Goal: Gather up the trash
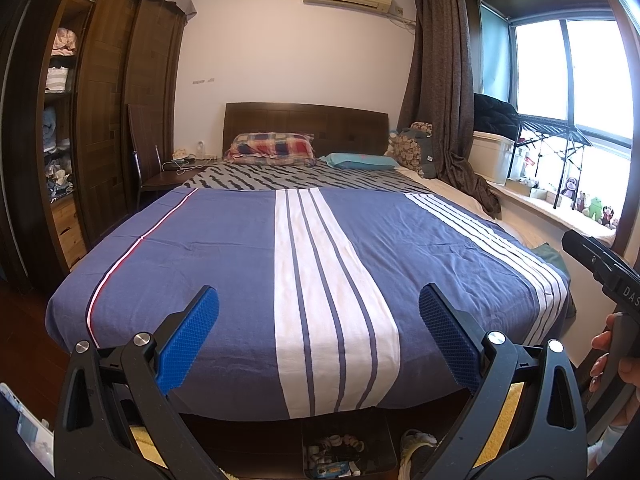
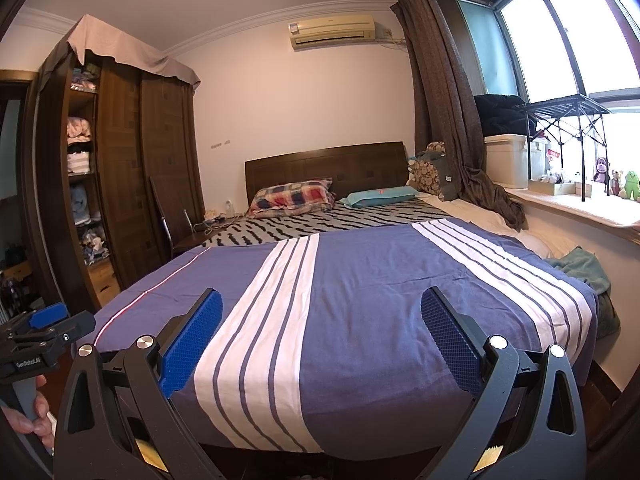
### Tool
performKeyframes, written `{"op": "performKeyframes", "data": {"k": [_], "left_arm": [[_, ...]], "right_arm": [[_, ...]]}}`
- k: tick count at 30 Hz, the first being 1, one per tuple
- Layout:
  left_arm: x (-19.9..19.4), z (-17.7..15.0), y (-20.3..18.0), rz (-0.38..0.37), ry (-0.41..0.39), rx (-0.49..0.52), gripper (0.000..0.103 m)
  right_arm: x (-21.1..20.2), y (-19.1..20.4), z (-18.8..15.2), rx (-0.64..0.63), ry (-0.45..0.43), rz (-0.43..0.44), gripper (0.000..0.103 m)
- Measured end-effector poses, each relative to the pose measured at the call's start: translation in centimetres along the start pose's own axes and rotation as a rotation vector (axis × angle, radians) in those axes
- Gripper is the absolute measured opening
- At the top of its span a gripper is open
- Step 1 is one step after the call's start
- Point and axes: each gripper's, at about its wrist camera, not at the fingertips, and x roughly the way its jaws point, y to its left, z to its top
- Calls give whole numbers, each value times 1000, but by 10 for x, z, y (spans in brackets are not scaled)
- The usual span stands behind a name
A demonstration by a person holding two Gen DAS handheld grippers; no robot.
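A bed [image 1: 224, 264] under a blue quilt with white stripes [image 1: 320, 280] fills both views, with a wardrobe [image 1: 108, 120] at far left and a windowsill [image 1: 560, 204] with toys at right. The left gripper [image 1: 319, 312] and right gripper [image 2: 321, 314] both hover over the near foot of the bed, spread wide and holding nothing. On the floor under that near edge lies a dark tray of small clutter [image 1: 348, 454]; I cannot tell whether it is trash.

Left tool [image 1: 319, 314] and right tool [image 2: 321, 316] are held level side by side, blue-padded fingers [image 1: 188, 340] spread wide with nothing between them. A hand [image 1: 612, 356] grips the right tool's handle; another [image 2: 34, 416], apparently the left, grips its own.
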Motion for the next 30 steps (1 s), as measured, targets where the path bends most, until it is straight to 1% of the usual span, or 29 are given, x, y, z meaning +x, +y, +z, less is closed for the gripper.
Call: {"op": "performKeyframes", "data": {"k": [13, 15, 18, 19, 23, 30], "left_arm": [[1, 0, 0, 10, 3, -4, 95], [3, 0, 1, 31, 1, -2, 95], [1, -1, -1, 85, -22, 14, 95], [0, -1, -1, 90, -26, 13, 95], [0, -1, 2, 60, -29, -10, 95], [-2, -2, 4, 64, -42, -21, 95]], "right_arm": [[0, 0, 0, 1, 3, 0, 100], [0, 1, -1, 0, 3, 0, 100], [0, 1, -1, 0, 4, 1, 100], [0, 2, -1, -1, 5, 2, 100], [0, 1, -3, -1, 8, 1, 100], [2, 0, -5, 1, 15, 0, 100]]}}
